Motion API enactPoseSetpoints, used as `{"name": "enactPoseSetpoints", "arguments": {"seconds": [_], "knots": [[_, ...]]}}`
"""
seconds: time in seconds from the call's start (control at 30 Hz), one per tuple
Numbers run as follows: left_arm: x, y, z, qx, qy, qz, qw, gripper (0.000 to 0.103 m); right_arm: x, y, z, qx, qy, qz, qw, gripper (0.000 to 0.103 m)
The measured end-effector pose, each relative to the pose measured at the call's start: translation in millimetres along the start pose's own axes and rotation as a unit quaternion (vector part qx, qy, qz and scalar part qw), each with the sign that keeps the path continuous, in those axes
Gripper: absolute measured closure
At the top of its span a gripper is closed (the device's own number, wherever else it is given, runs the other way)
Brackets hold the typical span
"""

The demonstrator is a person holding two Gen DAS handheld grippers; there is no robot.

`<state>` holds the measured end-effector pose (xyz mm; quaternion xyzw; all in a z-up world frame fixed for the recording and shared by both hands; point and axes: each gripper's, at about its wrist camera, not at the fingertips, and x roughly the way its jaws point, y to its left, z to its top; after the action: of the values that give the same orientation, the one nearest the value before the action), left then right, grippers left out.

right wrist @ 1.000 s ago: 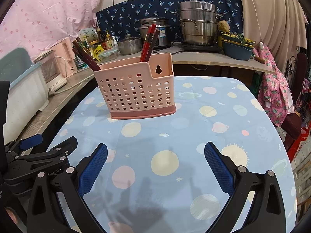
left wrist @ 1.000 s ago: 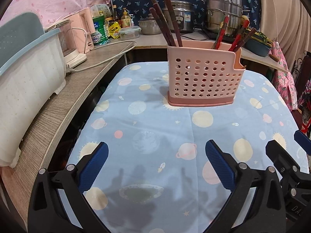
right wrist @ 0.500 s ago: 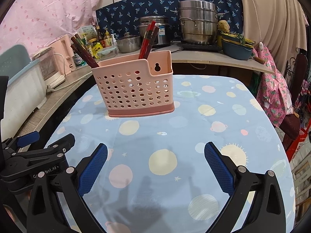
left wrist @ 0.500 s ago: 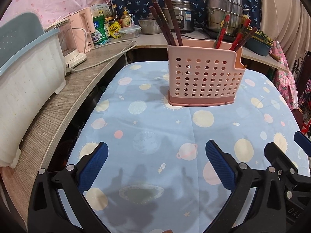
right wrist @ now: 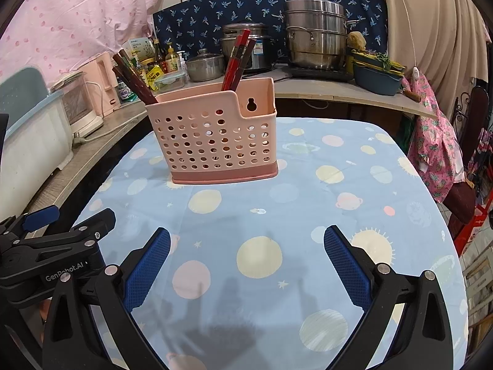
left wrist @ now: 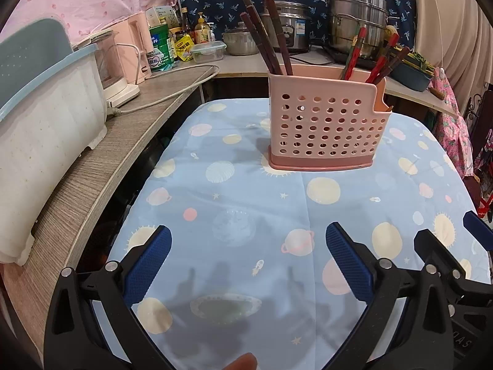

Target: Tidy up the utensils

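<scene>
The left gripper (left wrist: 248, 254) and right gripper (right wrist: 246, 254) hang wide open and empty over the near tablecloth (left wrist: 265, 215), probably because the dark chopsticks (left wrist: 266, 46) and red chopsticks (left wrist: 374, 58) already stand sorted in the far pink utensil holder (left wrist: 326, 129)

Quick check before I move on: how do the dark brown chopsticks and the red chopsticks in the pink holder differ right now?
The dark brown chopsticks are plain dark wood; the red chopsticks are red with darker ends. The brown set stands at the left end of the pink holder and leans left, while the red set stands at the right end and leans right. Both sit handle-up inside the holder, and neither gripper touches them: left gripper and right gripper are open.
</scene>
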<state>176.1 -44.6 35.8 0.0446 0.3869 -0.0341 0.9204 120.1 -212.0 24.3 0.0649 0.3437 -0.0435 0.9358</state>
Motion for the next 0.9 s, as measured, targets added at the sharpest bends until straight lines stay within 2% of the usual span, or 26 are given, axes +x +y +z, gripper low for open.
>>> {"name": "enactPoseSetpoints", "arguments": {"seconds": [0.9], "knots": [[-3.4,-0.2,-3.1,0.005,-0.001,0.004,1.0000,0.007,-0.3,-0.5,-4.4,-0.001,0.003,-0.007,1.000,0.007]]}}
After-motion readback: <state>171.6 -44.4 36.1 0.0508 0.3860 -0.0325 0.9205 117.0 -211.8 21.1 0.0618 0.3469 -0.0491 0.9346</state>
